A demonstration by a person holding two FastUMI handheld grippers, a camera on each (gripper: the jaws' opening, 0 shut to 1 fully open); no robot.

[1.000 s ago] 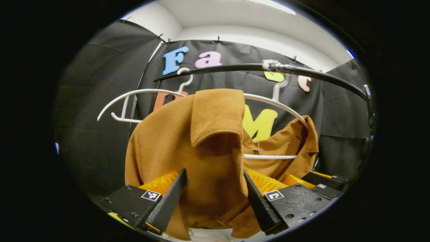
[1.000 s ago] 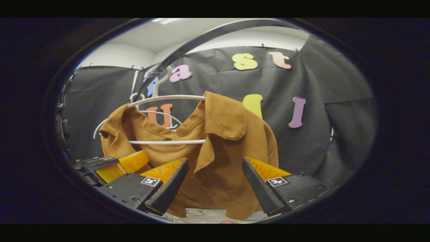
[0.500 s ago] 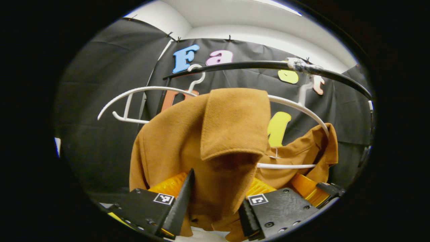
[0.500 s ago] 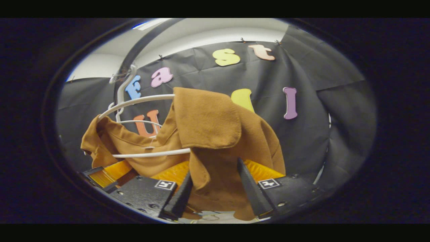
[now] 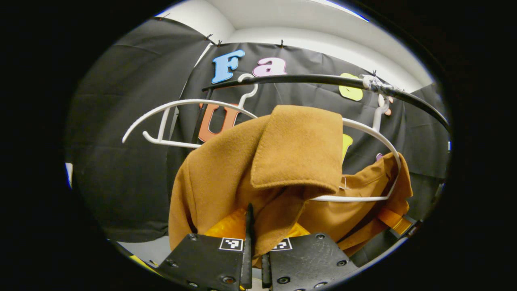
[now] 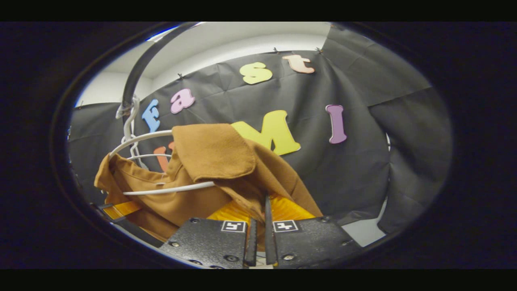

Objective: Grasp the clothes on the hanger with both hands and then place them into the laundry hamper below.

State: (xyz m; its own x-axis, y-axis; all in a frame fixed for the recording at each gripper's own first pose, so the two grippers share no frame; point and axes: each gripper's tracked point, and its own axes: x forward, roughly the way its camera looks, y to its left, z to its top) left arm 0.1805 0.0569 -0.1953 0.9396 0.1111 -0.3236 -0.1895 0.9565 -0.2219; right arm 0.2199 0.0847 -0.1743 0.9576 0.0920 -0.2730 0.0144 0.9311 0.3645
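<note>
Garment: brown jacket draped over a white hanger, collar flap folded down over the front. Same jacket in the right gripper view, on the hanger.
Left gripper: left gripper has both fingers pinched together on a fold of jacket cloth just under the collar flap; fabric runs down into the narrow slit between the fingers. Gripping the jacket.
Right gripper: right gripper likewise clamped, fingers nearly touching with a strip of brown cloth caught between them, below the other collar flap. Gripping the jacket.
Other gripper seen: in the left gripper view, part of a second gripper sits low at the right edge, behind the far shoulder of the jacket; in the right gripper view, a dark-and-orange gripper body sits low left, under the jacket's far side. Its jaw state can't be read from there.
Hanger: lower bar crosses behind the collar in both views; hook goes up to a black rail.
Rail: curves across the top of the left gripper view; in the right gripper view it arcs up the left side.
Second hanger: bare white hanger on the rail, left of the jacket in the left gripper view.
Hamper: cannot tell where it is from these views.
Backdrop: black cloth wall, white wall above it.
</note>
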